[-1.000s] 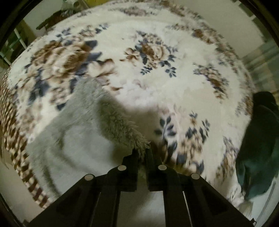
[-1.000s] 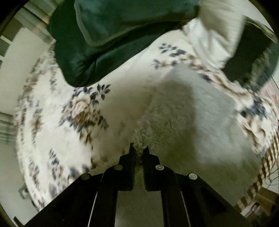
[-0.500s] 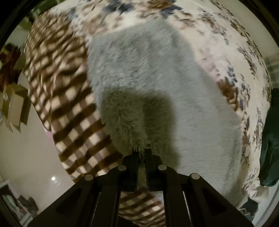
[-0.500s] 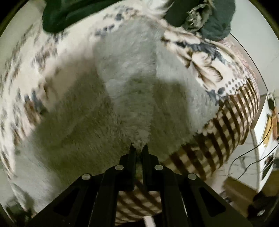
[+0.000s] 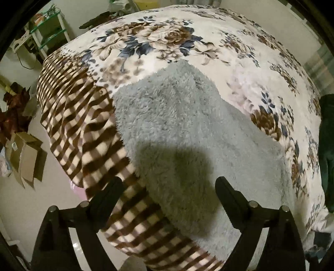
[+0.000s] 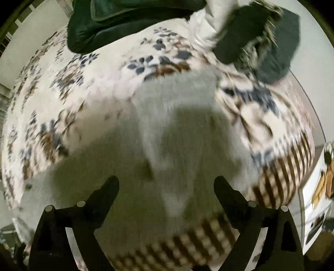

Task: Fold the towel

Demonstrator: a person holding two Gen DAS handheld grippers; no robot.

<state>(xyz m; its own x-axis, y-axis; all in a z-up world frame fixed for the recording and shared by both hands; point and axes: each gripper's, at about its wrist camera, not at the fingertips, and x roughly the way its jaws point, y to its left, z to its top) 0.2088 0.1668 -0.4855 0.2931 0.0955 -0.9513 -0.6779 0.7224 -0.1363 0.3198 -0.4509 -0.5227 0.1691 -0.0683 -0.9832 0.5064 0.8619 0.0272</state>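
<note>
A fluffy grey towel (image 5: 177, 129) lies folded on the floral bedspread (image 5: 208, 48), near the bed's checked edge. My left gripper (image 5: 168, 184) hangs just above the towel's near end, jaws wide apart, with nothing between them. In the right wrist view the same grey towel (image 6: 167, 129) is blurred and spreads under my right gripper (image 6: 166, 182), which is open and holds nothing. Gripper shadows fall on the towel in both views.
The brown checked border (image 5: 83, 125) of the bedspread drapes over the bed's edge. Cardboard boxes (image 5: 25, 154) and a shelf (image 5: 50, 31) stand on the floor to the left. A dark green garment (image 6: 125, 18) and a dark furry item (image 6: 261, 37) lie beyond the towel.
Both grippers were shut on the towel's corners and carried them over toward the checked edge. Now both have opened and let the towel go, and it lies flat.
</note>
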